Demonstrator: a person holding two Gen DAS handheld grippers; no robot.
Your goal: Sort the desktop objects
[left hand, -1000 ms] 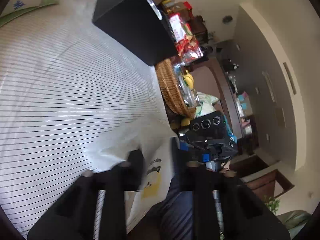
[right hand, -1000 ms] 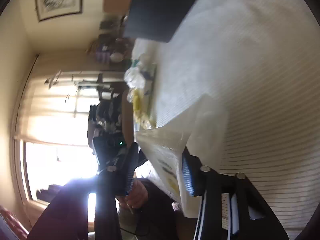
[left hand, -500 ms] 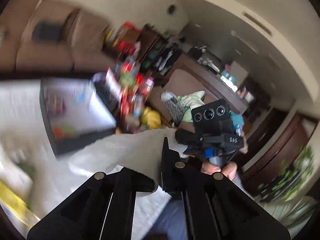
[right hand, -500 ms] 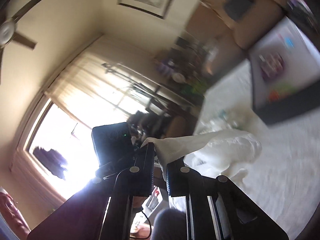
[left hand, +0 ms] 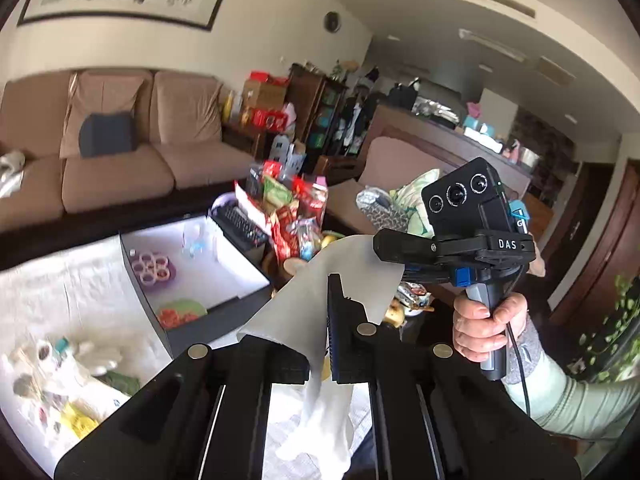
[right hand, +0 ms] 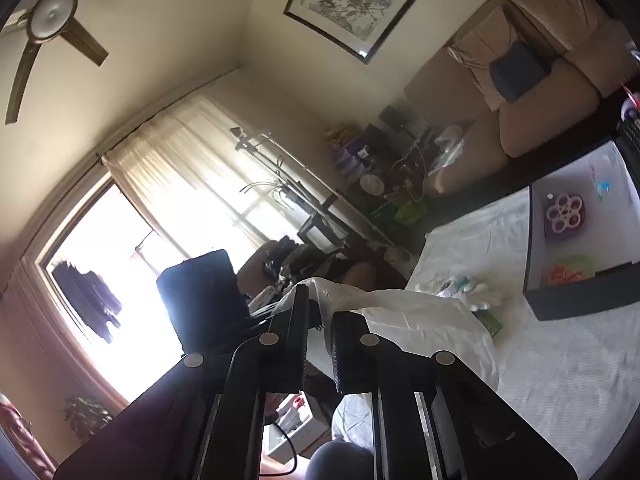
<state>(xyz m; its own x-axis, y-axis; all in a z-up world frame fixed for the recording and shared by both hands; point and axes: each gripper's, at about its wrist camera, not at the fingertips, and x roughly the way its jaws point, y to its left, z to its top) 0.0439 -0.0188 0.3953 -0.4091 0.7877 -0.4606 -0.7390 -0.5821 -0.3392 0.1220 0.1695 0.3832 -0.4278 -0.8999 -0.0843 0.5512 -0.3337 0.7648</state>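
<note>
A white plastic bag (left hand: 312, 304) hangs in the air between both grippers, above the white-clothed table (left hand: 60, 292). My left gripper (left hand: 320, 328) is shut on one edge of the bag, and the rest droops below its fingers. My right gripper (right hand: 322, 308) is shut on the opposite edge of the bag (right hand: 404, 320). In the left wrist view the right gripper (left hand: 384, 256) pinches the bag's upper corner, with a hand (left hand: 484, 320) on its handle. A black box (left hand: 208, 320) with a white inside stands open on the table behind.
The box (right hand: 580, 296) holds a purple ring tray (right hand: 564, 212) and a green and orange item (right hand: 568, 270). A heap of small packets (left hand: 60, 380) lies on the cloth at the left. Snack bags (left hand: 296, 216) and a keyboard (left hand: 240, 220) stand beyond the box, with a brown sofa (left hand: 120, 168) behind.
Both grippers have risen from the table with the bag and rolled upright. The right jaws closed onto the bag's edge. The views now look across the room instead of down at the cloth.
</note>
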